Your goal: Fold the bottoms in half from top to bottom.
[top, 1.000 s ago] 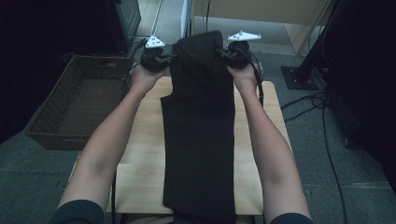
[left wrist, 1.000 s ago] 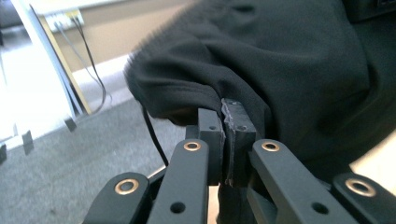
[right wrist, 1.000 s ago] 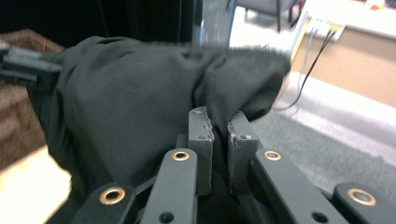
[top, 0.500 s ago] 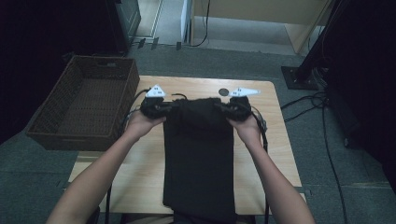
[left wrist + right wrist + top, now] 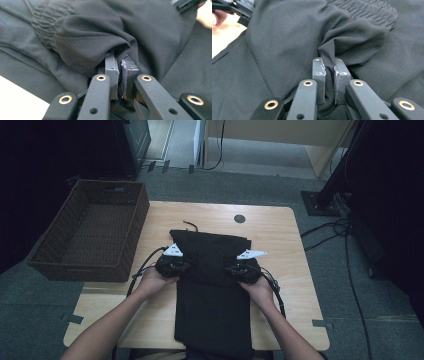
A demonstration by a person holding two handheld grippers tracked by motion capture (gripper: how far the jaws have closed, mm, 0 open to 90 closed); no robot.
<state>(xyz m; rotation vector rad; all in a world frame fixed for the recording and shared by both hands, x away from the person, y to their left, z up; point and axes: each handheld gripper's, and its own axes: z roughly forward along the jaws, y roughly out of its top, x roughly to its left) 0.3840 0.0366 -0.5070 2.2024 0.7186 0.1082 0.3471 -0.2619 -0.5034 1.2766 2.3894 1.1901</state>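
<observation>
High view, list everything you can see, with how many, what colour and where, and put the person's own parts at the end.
trousers: one, black, lengthwise down the table's middle, far end folded back toward the person
table: one, light wood, centre
basket: one, dark brown wicker, at the table's left edge
round mark: one, dark, far side of the tabletop
cables: several, black, on the floor to the right
left gripper: one, black, shut on the trousers' fold, left side
right gripper: one, black, shut on the fold, right side
forearms: two, bare, coming in from the bottom edge
</observation>
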